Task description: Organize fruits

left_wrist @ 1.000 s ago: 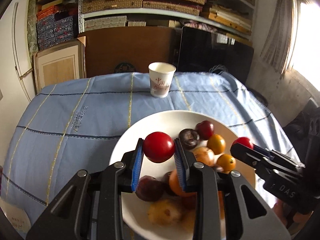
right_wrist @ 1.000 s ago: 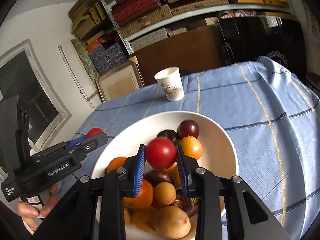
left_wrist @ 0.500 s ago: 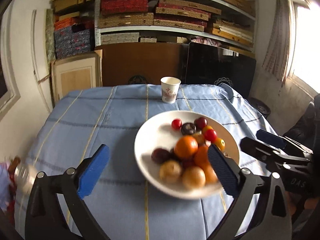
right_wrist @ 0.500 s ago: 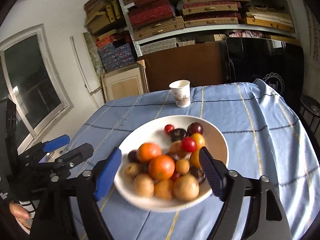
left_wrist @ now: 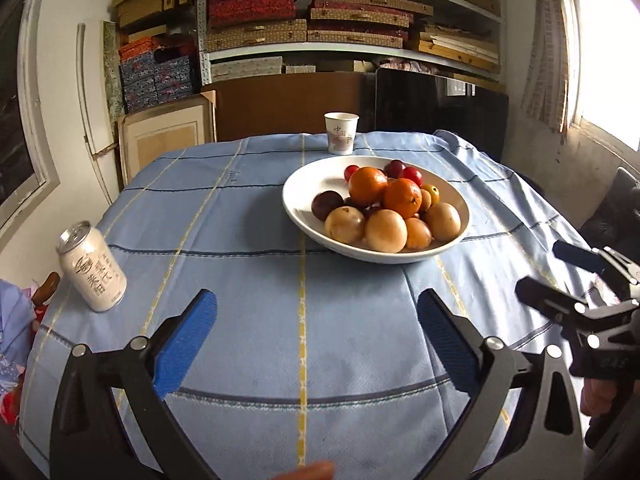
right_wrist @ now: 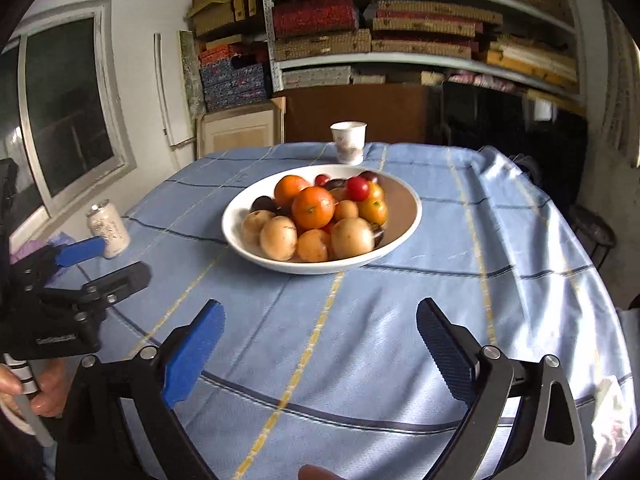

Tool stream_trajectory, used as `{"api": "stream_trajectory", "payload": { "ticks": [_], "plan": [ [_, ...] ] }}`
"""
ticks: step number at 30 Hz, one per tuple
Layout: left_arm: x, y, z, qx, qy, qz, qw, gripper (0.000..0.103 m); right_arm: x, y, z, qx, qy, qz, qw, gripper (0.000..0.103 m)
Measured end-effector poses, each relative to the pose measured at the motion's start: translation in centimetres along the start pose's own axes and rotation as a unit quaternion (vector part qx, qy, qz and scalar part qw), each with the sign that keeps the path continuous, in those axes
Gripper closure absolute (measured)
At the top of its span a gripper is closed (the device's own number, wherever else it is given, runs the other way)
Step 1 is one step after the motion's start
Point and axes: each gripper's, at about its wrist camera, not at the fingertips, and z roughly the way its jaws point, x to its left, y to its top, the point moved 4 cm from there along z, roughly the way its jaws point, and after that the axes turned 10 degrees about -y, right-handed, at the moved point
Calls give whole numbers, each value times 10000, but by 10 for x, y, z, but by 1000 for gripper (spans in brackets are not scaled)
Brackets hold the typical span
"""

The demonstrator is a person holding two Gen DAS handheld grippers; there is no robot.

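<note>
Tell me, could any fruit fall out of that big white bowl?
Maybe. The fruit sits heaped in the bowl; the small red tomato perched high could roll off if bumped. The drink can stands near the table's edge and might get knocked over.

Fruits [left_wrist: 384, 208] in bowl [left_wrist: 298, 210] on table [left_wrist: 248, 280]; cup [left_wrist: 341, 133] behind bowl; can [left_wrist: 93, 267] well left, near edge.

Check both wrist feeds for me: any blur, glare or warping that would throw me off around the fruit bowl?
Left wrist view: sharp; window blown out at right; fisheye bends shelves. Right wrist view: slight motion blur on the bowl, paper cup and can; window dark, no glare; tablecloth evenly lit.
</note>
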Motion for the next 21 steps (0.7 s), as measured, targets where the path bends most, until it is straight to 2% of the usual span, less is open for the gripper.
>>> {"api": "stream_trajectory", "payload": {
  "ticks": [4, 21],
  "plan": [
    [6, -5, -1, 7, 208, -90, 9997, 5, -5, 0, 0, -9, 9, 120, 9999, 6],
    [6, -3, -2, -22, 270, -98, 9996, 5, -3, 0, -2, -18, 114, 78, 9999, 6]
  ]
}}
